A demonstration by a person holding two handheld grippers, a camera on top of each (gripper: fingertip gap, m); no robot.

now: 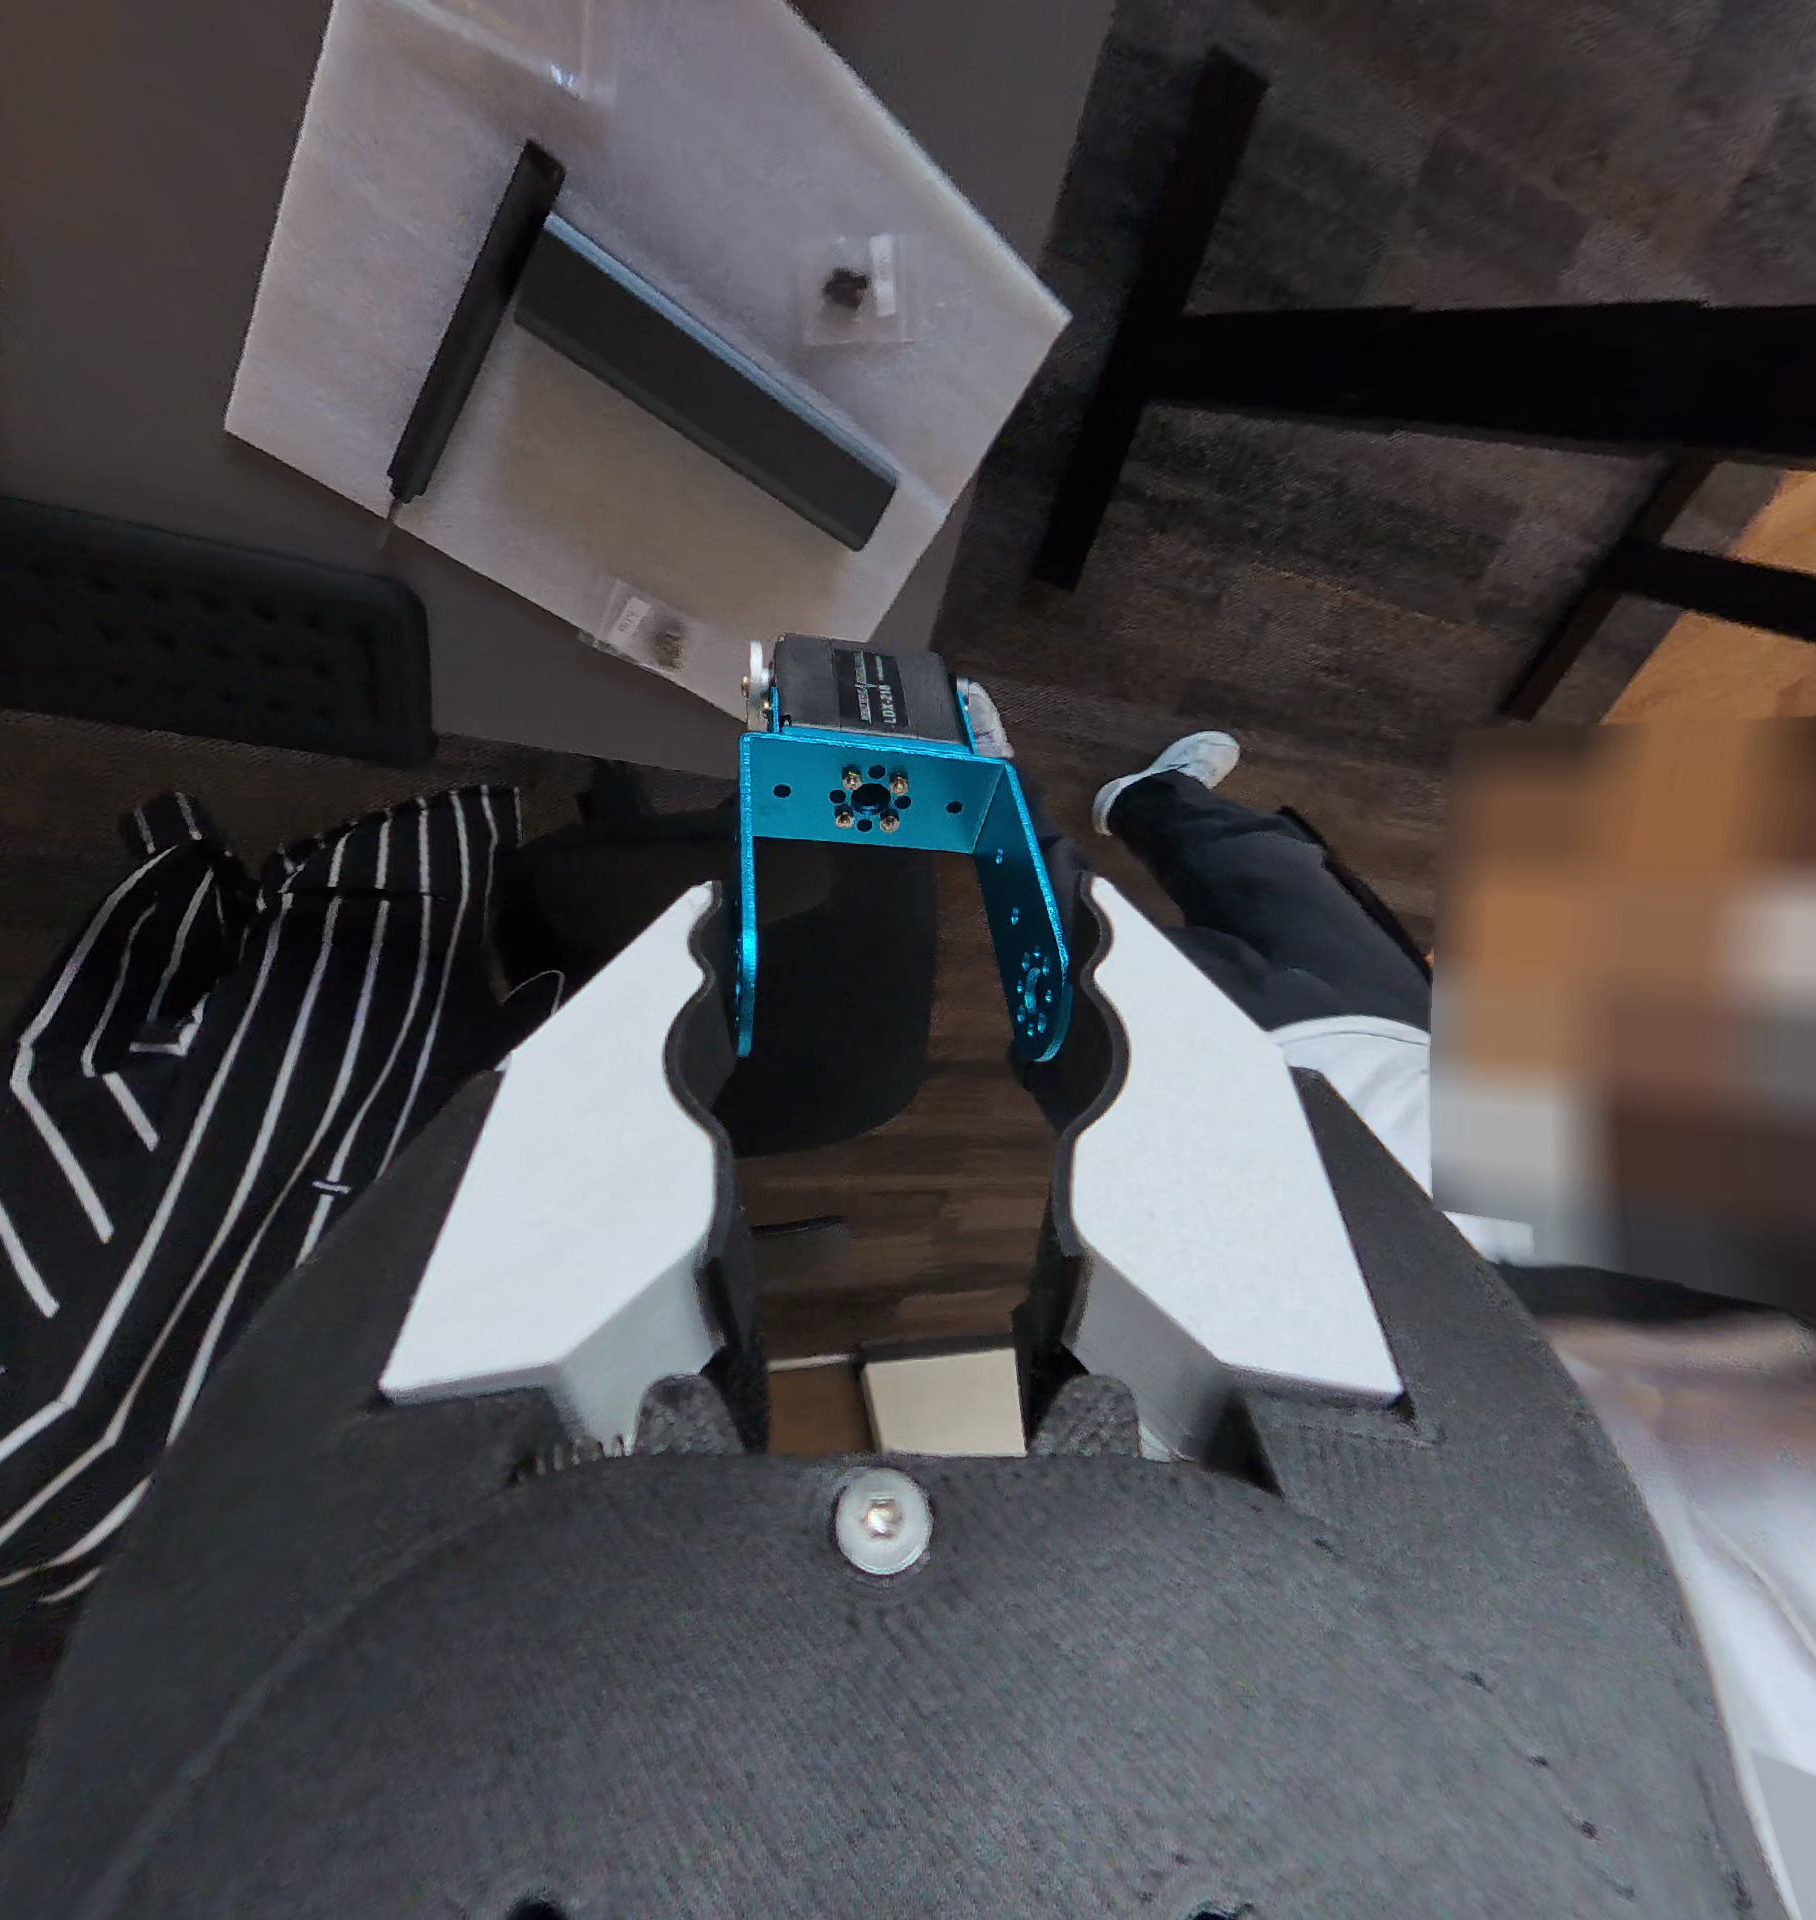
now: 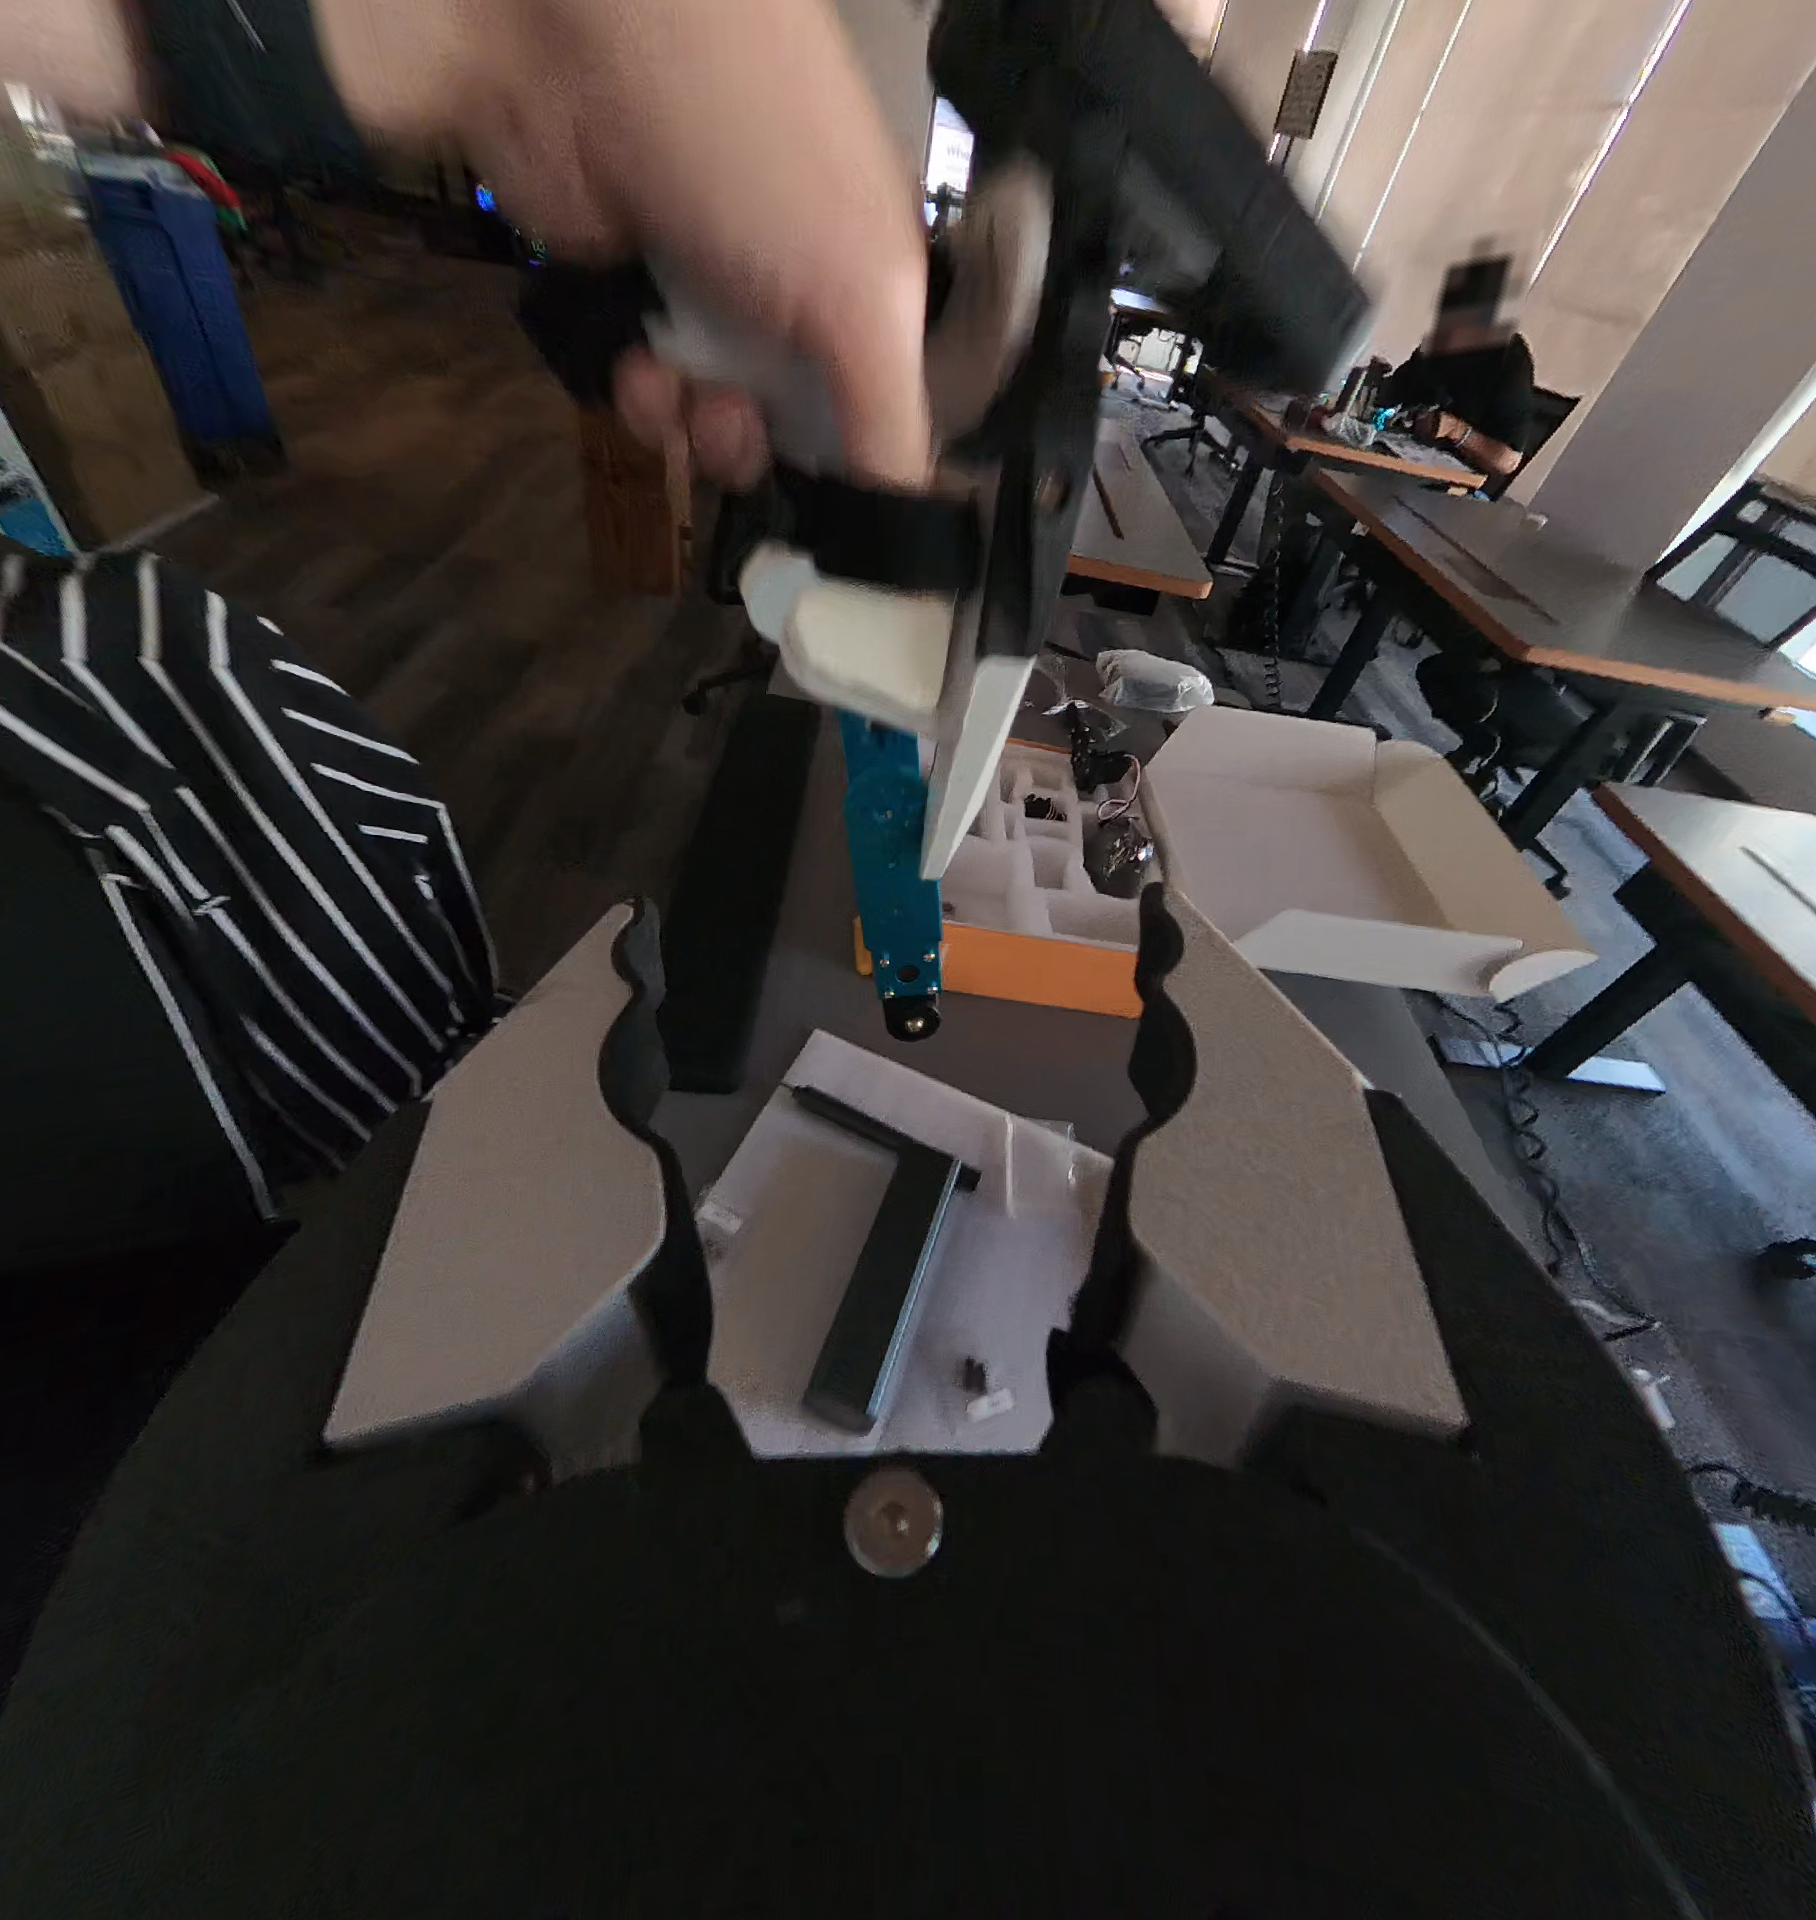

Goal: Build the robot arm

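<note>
A: Left tool (image 1: 888, 997) clamped on the legs of a blue bracket (image 1: 873, 805); black servo (image 1: 868, 686) at 12 o'clock of it, far end cut off by the bracket.

B: Right tool (image 2: 893, 1039) spread apart, gripping nothing. Blurred hand (image 2: 675, 208) at 12 o'clock hiding the room behind. White foam sheet (image 2: 779, 1247) with black bar (image 2: 883, 1299) on the desk (image 2: 1039, 1060) below; orange box (image 2: 1039, 971) beyond.
</note>
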